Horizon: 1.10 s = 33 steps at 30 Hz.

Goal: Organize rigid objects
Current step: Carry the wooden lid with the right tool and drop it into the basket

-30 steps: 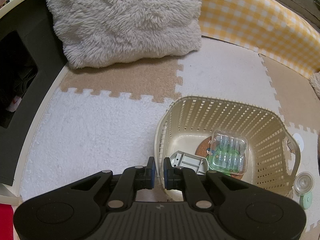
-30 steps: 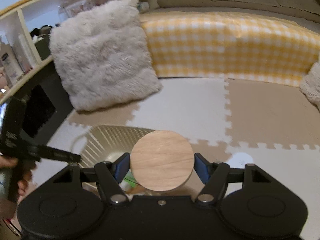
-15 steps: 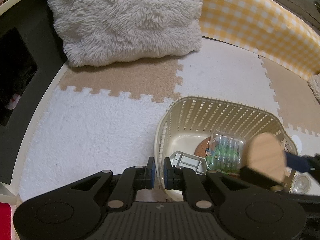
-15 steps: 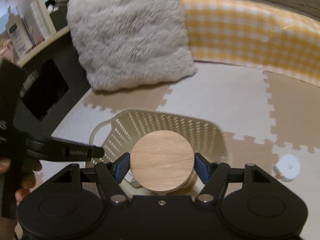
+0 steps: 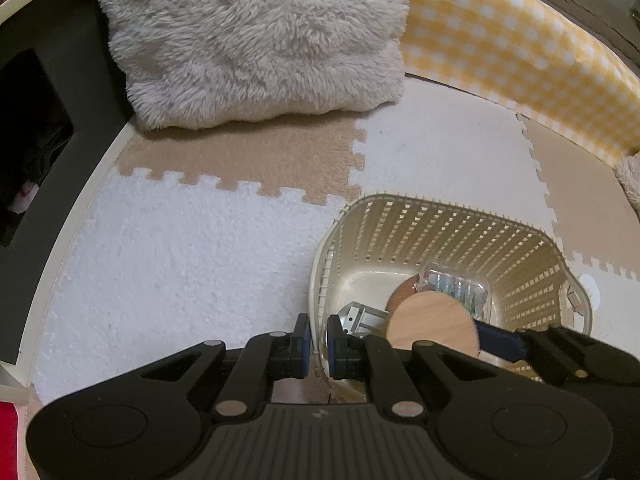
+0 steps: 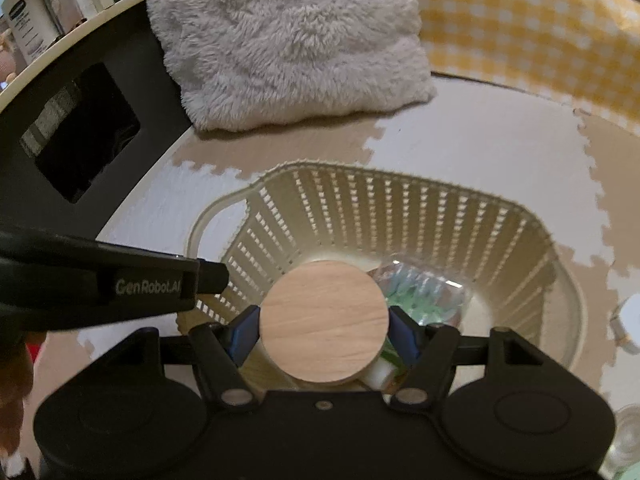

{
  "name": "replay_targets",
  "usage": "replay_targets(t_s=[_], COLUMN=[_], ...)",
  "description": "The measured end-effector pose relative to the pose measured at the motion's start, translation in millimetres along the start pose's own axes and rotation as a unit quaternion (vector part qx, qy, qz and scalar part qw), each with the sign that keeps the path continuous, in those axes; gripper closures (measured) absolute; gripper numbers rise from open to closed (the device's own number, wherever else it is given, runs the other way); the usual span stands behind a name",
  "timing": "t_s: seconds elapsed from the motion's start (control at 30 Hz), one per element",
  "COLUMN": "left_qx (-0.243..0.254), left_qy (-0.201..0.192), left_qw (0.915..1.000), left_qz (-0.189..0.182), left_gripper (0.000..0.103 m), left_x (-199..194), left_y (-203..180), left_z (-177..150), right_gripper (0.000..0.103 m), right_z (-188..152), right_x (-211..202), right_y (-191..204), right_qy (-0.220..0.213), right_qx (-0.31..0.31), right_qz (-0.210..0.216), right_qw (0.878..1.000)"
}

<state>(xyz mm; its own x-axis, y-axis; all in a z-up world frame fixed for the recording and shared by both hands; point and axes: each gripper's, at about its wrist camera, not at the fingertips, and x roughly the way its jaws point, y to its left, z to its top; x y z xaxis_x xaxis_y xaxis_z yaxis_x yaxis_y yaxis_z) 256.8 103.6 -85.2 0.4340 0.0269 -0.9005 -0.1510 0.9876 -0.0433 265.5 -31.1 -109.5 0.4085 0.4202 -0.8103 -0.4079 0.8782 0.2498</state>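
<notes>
Underfoot, interlocking foam mats, shaggy cushion.

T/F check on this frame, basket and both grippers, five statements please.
1. The right gripper holds a round wooden disc. True.
2. The disc already lies flat on the basket floor. False: it is still gripped between the fingers, above the contents.
3. The left gripper is shut on the basket's near rim. True.
4. The basket is empty. False: a clear plastic case and a grey metal part lie inside.
5. The fluffy pillow sits inside the basket. False: it lies on the mat beyond it.
</notes>
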Motion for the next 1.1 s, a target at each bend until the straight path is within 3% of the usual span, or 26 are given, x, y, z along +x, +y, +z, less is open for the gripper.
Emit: replay_targets(t_s=[0.4, 1.1], left_qx=[0.001, 0.002], left_qy=[0.000, 0.000], left_qw=[1.0000, 1.0000], left_qz=[0.001, 0.002], left_gripper=[0.094, 0.094], left_x=[-1, 0], left_y=[-1, -1], left_z=[0, -1], right_gripper=[0.031, 0.030], right_z=[-2, -5], right_x=[9, -27], right_y=[-4, -9], right_qy=[0.028, 0.014], right_qx=[0.061, 0.054], right_qz=[0.031, 0.033], right_qw=[0.997, 0.998])
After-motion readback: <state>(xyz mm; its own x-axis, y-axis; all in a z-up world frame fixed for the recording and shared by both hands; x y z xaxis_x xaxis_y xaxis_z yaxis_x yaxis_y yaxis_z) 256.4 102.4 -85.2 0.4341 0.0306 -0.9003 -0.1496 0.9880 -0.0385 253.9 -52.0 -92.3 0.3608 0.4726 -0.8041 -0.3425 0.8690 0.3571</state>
